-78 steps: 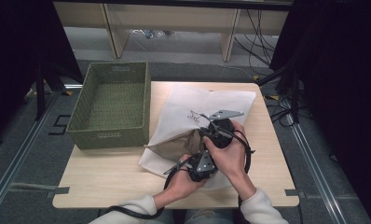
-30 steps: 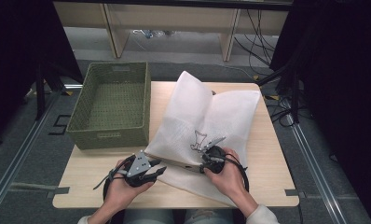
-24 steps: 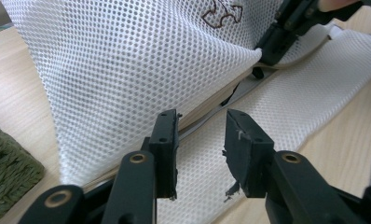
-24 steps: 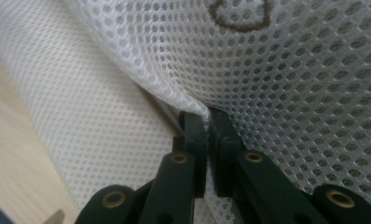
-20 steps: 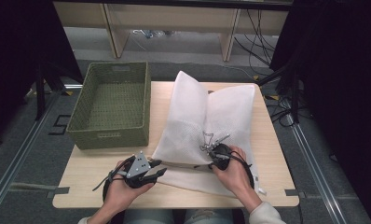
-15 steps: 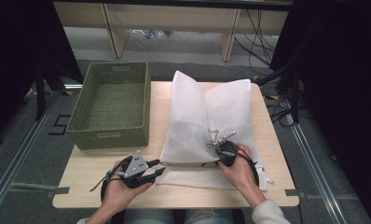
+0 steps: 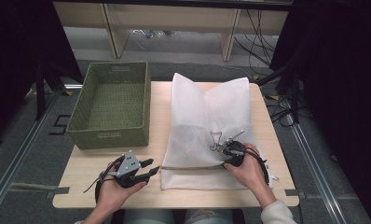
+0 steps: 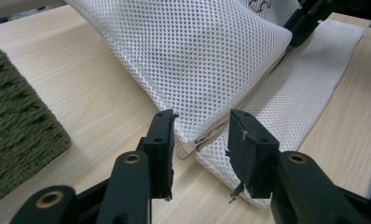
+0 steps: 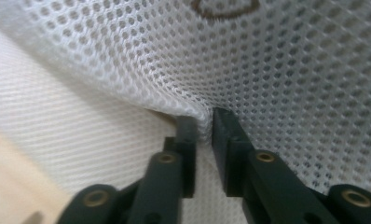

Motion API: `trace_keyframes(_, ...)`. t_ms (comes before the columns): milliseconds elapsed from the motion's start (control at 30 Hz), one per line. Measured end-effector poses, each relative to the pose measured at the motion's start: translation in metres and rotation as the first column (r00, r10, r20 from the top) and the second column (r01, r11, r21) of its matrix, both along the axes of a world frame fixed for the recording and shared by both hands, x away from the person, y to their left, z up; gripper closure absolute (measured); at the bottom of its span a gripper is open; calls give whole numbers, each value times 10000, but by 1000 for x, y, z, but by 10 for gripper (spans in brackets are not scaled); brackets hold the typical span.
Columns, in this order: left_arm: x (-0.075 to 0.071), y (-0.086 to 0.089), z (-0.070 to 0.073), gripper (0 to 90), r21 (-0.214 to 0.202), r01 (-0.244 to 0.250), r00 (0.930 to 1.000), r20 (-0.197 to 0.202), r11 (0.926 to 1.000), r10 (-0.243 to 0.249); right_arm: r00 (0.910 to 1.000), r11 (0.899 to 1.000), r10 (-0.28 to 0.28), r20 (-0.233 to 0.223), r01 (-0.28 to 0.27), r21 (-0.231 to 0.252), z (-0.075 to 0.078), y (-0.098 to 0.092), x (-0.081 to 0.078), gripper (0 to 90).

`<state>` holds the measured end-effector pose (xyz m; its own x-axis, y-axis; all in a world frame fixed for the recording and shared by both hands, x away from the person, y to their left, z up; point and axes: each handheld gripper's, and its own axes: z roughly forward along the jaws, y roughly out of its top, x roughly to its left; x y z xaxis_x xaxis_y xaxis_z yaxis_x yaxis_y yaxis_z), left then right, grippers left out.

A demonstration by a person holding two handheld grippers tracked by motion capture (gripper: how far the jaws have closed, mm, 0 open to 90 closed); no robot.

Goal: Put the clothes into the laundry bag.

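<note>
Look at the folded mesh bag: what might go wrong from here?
The right claw has just been opening with a fold of the mesh bag between its jaws; it could slip free and unfold. Its near edge lies close to the table's front; a tug might drag it over.

Lab-style recording bay, small wooden table (image 7: 127,196) hemmed by black curtains (image 7: 16,65), loose cables (image 7: 263,32) on grey floor beyond it

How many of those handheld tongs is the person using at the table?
2. The left tongs sit at the table's near left, aimed at the corner of the white mesh bag. The right tongs are on the bag's folded edge, with mesh fabric between their tips.
</note>
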<state>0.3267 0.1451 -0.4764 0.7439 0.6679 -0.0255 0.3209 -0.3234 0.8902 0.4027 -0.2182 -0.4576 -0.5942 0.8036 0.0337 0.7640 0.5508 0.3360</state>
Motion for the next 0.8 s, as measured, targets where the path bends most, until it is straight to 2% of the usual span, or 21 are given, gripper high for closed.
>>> trace_keyframes(67, -1, 2, -2, 587, -75, -154, 9997, -169, 9999, 152, 9993, 9979, 270, 248, -284, 580, 11, -4, -4, 704)
trace_keyframes(100, 0, 4, -3, 571, 66, -158, 9998, -144, 9999, 159, 9987, 9971, 164, 476, -199, 736, 22, -4, -9, 683)
trace_keyframes(133, 0, 4, -4, 563, -85, -191, 9995, -263, 9998, 189, 9970, 9959, 327, 701, -384, 814, 28, -4, -11, 672)
trace_keyframes(167, 0, 4, -4, 553, -85, -191, 9995, -263, 9998, 189, 9970, 9959, 327, 701, -384, 814, 28, -4, -11, 672)
trace_keyframes(200, 0, 4, -4, 553, 23, -166, 9996, -222, 9999, 167, 9968, 9947, 166, 778, -243, 999, 37, 0, -15, 657)
trace_keyframes(267, 1, 2, -6, 537, 0, -96, 9995, -314, 10000, 96, 9907, 9898, 571, 1239, -724, 1230, 46, 5, -17, 648)
trace_keyframes(300, 0, 1, -6, 529, 34, -160, 9992, -377, 9999, 161, 9900, 9889, 537, 1307, -709, 1305, 49, 9, -18, 644)
trace_keyframes(333, 1, 1, -7, 518, 137, 4, 9997, -254, 9999, -1, 9853, 9871, 731, 1543, -935, 1297, 52, 14, -19, 642)
trace_keyframes(367, 1, 0, -7, 506, 136, -100, 9995, -300, 9999, 104, 9874, 9858, 584, 1473, -804, 1477, 55, 20, -21, 642)
trace_keyframes(500, 1, -1, -9, 446, 166, -27, 9989, -458, 9999, 35, 9827, 9788, 688, 1717, -998, 1788, 57, 42, -17, 654)
trace_keyframes(533, -1, -2, -9, 431, 7, -203, 9974, -688, 9998, 203, 9860, 9787, 489, 1596, -792, 1892, 57, 51, -17, 661)
trace_keyframes(600, 0, -2, -10, 388, 185, -134, 9975, -688, 9997, 146, 9854, 9772, 641, 1575, -940, 1904, 55, 64, -13, 671)
trace_keyframes(633, 0, -3, -11, 383, -85, -94, 9972, -745, 9999, 87, 9868, 9761, 637, 1489, -926, 1964, 54, 69, -12, 678)
trace_keyframes(667, -1, -4, -11, 371, -153, -190, 9956, -916, 9997, 175, 9841, 9746, 799, 1588, -1105, 1946, 53, 76, -10, 683)
trace_keyframes(733, -1, -4, -11, 350, -143, -288, 9950, -956, 9995, 273, 9870, 9743, 700, 1445, -987, 2026, 52, 87, -9, 691)
trace_keyframes(767, -2, -5, -11, 332, -195, -232, 9940, -1073, 9995, 210, 9855, 9732, 784, 1502, -1083, 2028, 51, 91, -7, 692)
trace_keyframes(800, -1, -4, -11, 318, -80, -98, 9954, -959, 9999, 90, 9853, 9735, 793, 1514, -1092, 2011, 50, 95, -6, 694)
